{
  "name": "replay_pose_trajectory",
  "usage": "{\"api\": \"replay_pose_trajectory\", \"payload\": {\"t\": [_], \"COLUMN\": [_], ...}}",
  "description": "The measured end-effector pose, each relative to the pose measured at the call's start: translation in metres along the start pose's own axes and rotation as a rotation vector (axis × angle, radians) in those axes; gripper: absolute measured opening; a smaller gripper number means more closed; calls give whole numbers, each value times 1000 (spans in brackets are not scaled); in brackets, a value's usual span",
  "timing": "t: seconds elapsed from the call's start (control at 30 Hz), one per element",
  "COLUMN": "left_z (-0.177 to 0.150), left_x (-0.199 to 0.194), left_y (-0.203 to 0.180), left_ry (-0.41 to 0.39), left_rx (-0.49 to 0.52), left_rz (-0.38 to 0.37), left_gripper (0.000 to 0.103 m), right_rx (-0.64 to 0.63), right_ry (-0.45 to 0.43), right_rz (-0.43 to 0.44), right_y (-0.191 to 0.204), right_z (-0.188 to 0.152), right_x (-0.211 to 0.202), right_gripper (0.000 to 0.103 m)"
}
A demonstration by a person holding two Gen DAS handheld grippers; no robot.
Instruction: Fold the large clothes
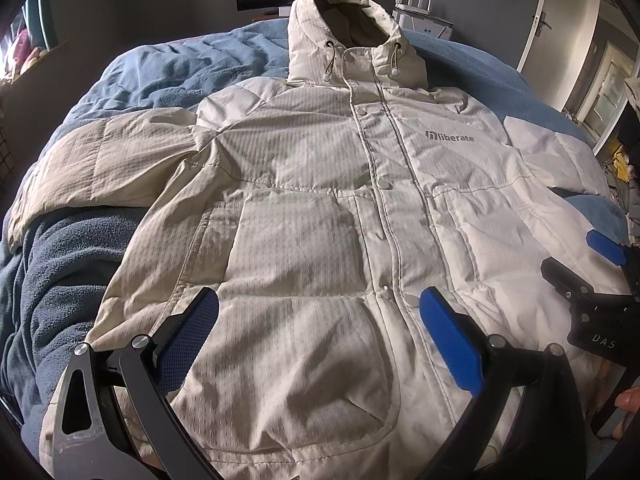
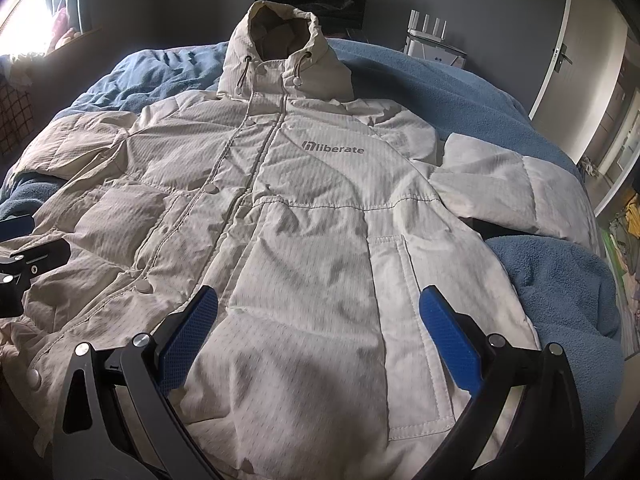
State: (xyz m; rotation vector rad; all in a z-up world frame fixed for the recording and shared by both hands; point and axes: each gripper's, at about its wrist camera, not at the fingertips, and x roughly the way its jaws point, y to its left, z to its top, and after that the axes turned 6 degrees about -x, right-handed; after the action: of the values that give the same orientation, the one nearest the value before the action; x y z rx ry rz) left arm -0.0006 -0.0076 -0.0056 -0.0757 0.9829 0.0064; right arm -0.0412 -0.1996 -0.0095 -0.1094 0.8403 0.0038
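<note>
From the left wrist view, my left gripper (image 1: pixel 318 328) hangs wide apart and empty over the hem of the cream hooded jacket (image 1: pixel 304 208), which lies front-up, spread flat on the blue-blanketed bed (image 1: pixel 60 280). No fold is made; I judge everything is left.

From the right wrist view, my right gripper (image 2: pixel 318 328) is equally wide, holding nothing. The chest logo (image 2: pixel 333 148) reads "liberate".

- Between my left tongs (image 1: pixel 318 312), fingers spread wide, only the jacket (image 1: pixel 312 208) lies, filling the way ahead.
- My right tongs (image 2: pixel 318 312), also spread, have the same jacket front before them.
- Right of my right tongs, bare blue blanket (image 2: pixel 560 280) gives free room.
- Left of my left tongs, dark blanket shows under the spread sleeve (image 1: pixel 100 168).
- Far ahead, the hood (image 1: pixel 344 36) stands up.
</note>
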Motion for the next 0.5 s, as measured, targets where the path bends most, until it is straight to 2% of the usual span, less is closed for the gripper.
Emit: {"api": "replay_pose_trajectory", "payload": {"t": [0.5], "left_z": [1], "left_x": [-1], "left_y": [3], "left_ry": [4], "left_rx": [-2], "left_rz": [-6], "left_gripper": [97], "right_rx": [0], "right_ry": [1], "right_rz": [0], "right_y": [0], "right_z": [-1], "right_x": [1], "right_gripper": [97]}}
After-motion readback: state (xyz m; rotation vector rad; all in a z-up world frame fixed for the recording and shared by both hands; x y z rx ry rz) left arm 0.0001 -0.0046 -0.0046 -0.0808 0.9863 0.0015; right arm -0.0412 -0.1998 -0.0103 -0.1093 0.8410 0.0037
